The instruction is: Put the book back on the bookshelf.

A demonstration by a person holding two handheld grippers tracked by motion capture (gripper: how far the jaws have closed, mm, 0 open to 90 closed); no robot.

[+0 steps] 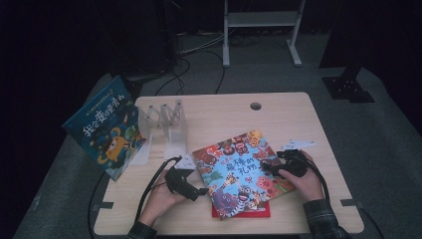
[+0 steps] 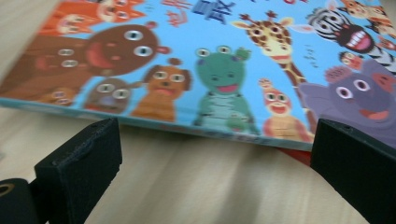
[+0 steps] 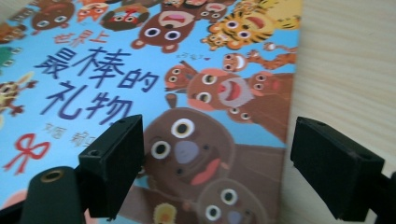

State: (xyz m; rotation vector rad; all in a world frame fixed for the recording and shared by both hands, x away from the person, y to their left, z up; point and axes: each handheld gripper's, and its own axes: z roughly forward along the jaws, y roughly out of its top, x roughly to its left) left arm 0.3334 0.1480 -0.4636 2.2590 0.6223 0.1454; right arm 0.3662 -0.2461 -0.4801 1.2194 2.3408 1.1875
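High view: a picture book with cartoon animals [image 1: 239, 172] lies askew near the front edge of the wooden table [image 1: 278, 114], on top of a red book [image 1: 259, 211] whose edge and corner peek out below it. The left gripper [image 1: 201, 190] sits at the picture book's left edge, near its front corner; the right gripper [image 1: 266, 167] is over the cover's right part, held by the person's right hand [image 1: 303, 181]. At the table's left edge a blue book [image 1: 107, 129] leans tilted against a clear rack [image 1: 166, 124]; its yellow title appears to read 我会变得更勇敢, too small to be sure. A white paper piece [image 1: 297, 145] lies near the right edge.

Left gripper view: the jaws stand wide apart with nothing between them, aimed at the book's long edge [image 2: 210, 128], which rests just ahead on the tabletop; a strip of red [image 2: 299, 154] shows beneath it. My judgement: this is the approach before lifting the top book, and the next move calls for sliding one jaw under that edge without catching the red one.

Right gripper view: the jaws are partly open and empty, hovering over the cover [image 3: 187, 93] near its right edge. The title reads 世界上 in small red letters, then 最棒的礼物 in large blue ones; the small line beneath is too blurred to read
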